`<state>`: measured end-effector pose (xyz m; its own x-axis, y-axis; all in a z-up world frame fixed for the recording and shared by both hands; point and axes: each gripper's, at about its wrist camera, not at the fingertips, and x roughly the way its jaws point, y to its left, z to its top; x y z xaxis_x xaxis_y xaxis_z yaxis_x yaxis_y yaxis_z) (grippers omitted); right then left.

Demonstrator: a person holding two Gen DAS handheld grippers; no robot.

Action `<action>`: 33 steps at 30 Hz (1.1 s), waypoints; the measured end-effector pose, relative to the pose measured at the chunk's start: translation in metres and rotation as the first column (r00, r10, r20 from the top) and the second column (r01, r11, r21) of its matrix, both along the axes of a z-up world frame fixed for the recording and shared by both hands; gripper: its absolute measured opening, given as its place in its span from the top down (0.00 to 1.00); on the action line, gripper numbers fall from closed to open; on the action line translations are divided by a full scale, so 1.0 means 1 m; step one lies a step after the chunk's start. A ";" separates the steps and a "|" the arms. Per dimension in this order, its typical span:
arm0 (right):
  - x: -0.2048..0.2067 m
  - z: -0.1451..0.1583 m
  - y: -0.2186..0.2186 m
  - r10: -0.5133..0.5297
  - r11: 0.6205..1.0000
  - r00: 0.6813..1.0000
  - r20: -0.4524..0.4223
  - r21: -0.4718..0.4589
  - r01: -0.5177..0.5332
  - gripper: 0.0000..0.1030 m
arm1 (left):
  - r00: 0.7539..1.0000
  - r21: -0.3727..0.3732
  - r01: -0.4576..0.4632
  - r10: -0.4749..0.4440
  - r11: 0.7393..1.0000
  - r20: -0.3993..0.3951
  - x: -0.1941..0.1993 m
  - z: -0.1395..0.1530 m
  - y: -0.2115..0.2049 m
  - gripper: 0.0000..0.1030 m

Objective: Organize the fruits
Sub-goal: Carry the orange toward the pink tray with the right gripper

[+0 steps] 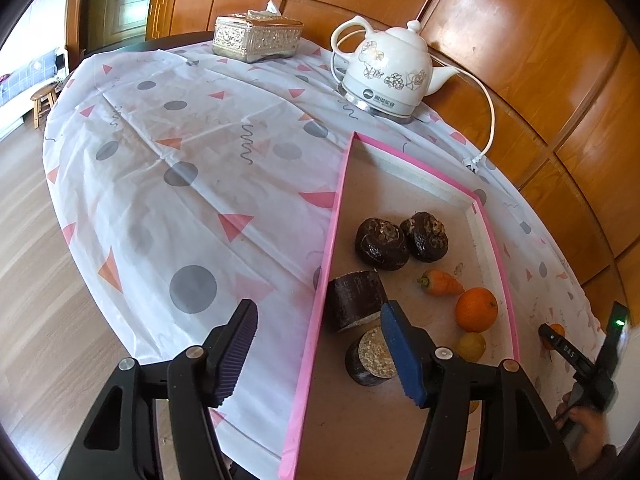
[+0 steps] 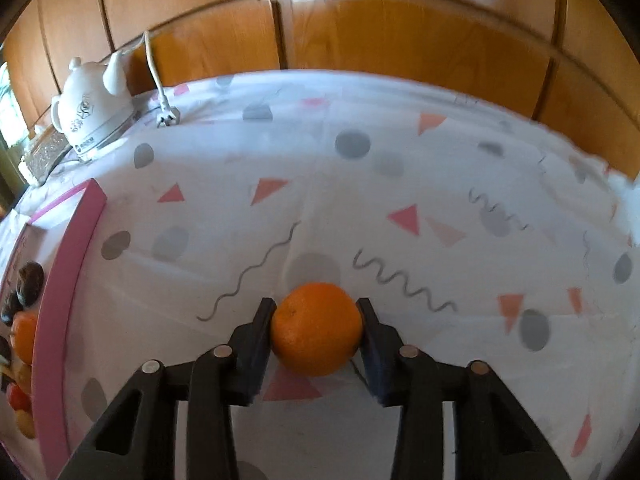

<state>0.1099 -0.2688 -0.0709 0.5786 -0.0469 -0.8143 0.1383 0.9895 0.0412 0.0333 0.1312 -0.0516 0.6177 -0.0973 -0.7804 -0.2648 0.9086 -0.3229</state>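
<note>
A pink-rimmed box lies on the patterned tablecloth. In it are two dark round water chestnuts, two cut dark cane pieces, a small carrot, an orange and a yellow fruit. My left gripper is open and empty above the box's left rim. My right gripper is shut on a second orange over the cloth, right of the box. It also shows at the far right of the left wrist view.
A white electric kettle with its cord and plug stands at the back. A silver tissue box sits behind on the left. Wooden wall panels run along the table's far side. A wooden stool stands on the floor at left.
</note>
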 end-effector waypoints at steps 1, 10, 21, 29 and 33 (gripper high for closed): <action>-0.002 0.000 -0.001 0.002 1.000 1.000 -0.002 0.000 -0.002 0.62 | 1.000 0.000 0.000 0.000 1.000 -0.001 0.000 0.000 0.000 0.37; -0.046 0.008 -0.024 -0.030 0.999 0.999 0.024 0.014 0.029 0.62 | 1.000 0.004 0.009 -0.009 1.000 0.013 -0.002 0.004 -0.005 0.37; -0.106 -0.001 -0.052 -0.118 0.990 0.992 0.035 -0.072 0.120 0.62 | 0.997 0.023 0.060 -0.061 0.998 0.042 -0.007 0.014 -0.018 0.37; -0.114 -0.002 -0.053 -0.133 0.988 0.989 0.061 -0.066 0.137 0.62 | 0.993 0.052 0.100 -0.103 0.994 0.055 -0.011 0.021 -0.029 0.37; -0.115 -0.001 -0.053 -0.137 0.988 0.988 0.067 -0.063 0.141 0.62 | 0.990 0.063 0.123 -0.128 0.990 0.067 -0.013 0.024 -0.034 0.37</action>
